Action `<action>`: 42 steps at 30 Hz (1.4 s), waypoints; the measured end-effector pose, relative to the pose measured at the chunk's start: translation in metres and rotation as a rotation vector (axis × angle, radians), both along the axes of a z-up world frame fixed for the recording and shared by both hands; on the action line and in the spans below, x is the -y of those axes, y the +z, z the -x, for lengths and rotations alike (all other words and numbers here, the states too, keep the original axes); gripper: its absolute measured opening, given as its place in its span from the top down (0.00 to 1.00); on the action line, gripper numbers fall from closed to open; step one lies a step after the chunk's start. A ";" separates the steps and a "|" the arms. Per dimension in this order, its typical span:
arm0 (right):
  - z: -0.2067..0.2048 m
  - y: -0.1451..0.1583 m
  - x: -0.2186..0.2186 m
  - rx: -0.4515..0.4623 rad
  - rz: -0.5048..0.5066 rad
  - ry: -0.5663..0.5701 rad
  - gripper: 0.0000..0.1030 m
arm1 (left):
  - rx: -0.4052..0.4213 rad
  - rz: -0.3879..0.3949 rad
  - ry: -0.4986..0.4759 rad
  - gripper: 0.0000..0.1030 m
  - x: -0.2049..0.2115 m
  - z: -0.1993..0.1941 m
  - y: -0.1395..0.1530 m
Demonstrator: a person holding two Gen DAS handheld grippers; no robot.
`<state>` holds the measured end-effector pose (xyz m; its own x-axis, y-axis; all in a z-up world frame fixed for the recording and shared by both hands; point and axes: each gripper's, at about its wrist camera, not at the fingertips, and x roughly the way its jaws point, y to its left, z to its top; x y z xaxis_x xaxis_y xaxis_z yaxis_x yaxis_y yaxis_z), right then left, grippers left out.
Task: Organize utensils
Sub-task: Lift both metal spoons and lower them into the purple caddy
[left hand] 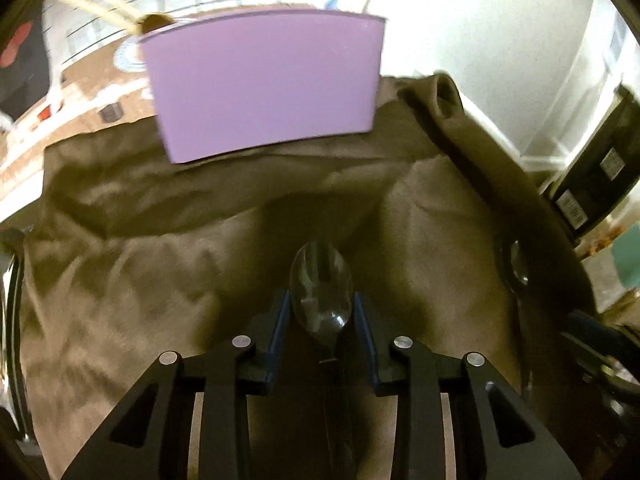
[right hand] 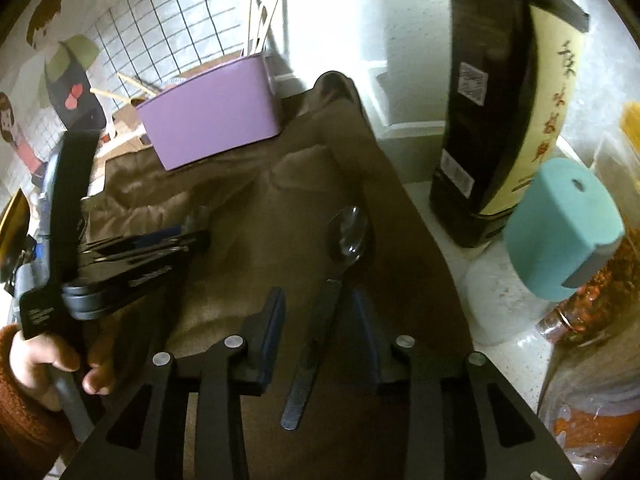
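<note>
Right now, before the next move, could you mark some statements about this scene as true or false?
1. A spoon sits between the fingers of the left gripper. True.
2. The purple container is empty. False: utensils stick up out of it.
3. The right gripper is clamped on the second spoon. False: its jaws stand open, and this spoon lies on the brown cloth between them.
4. The lid on the jar to the right of the cloth is teal. True.
</note>
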<state>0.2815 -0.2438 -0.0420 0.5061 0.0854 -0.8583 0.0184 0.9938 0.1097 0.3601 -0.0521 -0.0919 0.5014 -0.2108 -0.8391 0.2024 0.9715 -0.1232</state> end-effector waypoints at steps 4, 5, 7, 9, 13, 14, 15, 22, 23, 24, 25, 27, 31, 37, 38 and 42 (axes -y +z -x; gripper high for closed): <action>-0.014 -0.010 -0.006 -0.038 0.047 -0.005 0.68 | 0.022 0.071 0.049 0.68 -0.034 0.017 0.019; -0.020 -0.014 -0.008 -0.052 0.061 -0.005 0.68 | 0.028 0.086 0.059 0.68 -0.040 0.020 0.023; -0.031 -0.020 -0.012 -0.071 0.090 -0.011 0.68 | 0.046 0.120 0.073 0.68 -0.051 0.027 0.031; -0.040 -0.025 -0.015 -0.082 0.129 -0.028 0.68 | 0.065 0.148 0.085 0.68 -0.062 0.035 0.040; -0.054 -0.033 -0.018 -0.073 0.197 -0.056 0.68 | 0.076 0.157 0.114 0.68 -0.075 0.046 0.048; -0.055 -0.033 -0.019 -0.066 0.202 -0.059 0.68 | 0.079 0.153 0.120 0.68 -0.078 0.046 0.049; -0.057 -0.033 -0.020 -0.064 0.208 -0.058 0.69 | 0.082 0.149 0.127 0.68 -0.082 0.047 0.050; -0.051 -0.015 -0.040 0.002 0.215 -0.012 0.75 | 0.090 0.144 0.144 0.68 -0.090 0.056 0.053; -0.050 -0.010 -0.042 0.015 0.213 -0.005 0.75 | 0.094 0.144 0.144 0.68 -0.090 0.056 0.054; -0.048 -0.003 -0.044 0.033 0.209 0.005 0.75 | 0.098 0.147 0.144 0.68 -0.090 0.057 0.055; -0.044 0.003 -0.045 0.049 0.204 0.014 0.75 | 0.102 0.153 0.144 0.68 -0.089 0.058 0.057; -0.042 0.012 -0.050 0.075 0.195 0.028 0.75 | 0.111 0.162 0.140 0.68 -0.088 0.059 0.060; -0.035 0.032 -0.054 0.123 0.164 0.054 0.75 | 0.138 0.163 0.129 0.68 -0.084 0.062 0.070; -0.035 0.048 -0.055 0.159 0.123 0.068 0.75 | 0.173 0.168 0.124 0.69 -0.080 0.064 0.083; -0.034 0.051 -0.055 0.164 0.121 0.071 0.75 | 0.177 0.167 0.124 0.69 -0.080 0.064 0.084; -0.032 0.055 -0.054 0.176 0.115 0.073 0.75 | 0.188 0.172 0.128 0.69 -0.079 0.063 0.088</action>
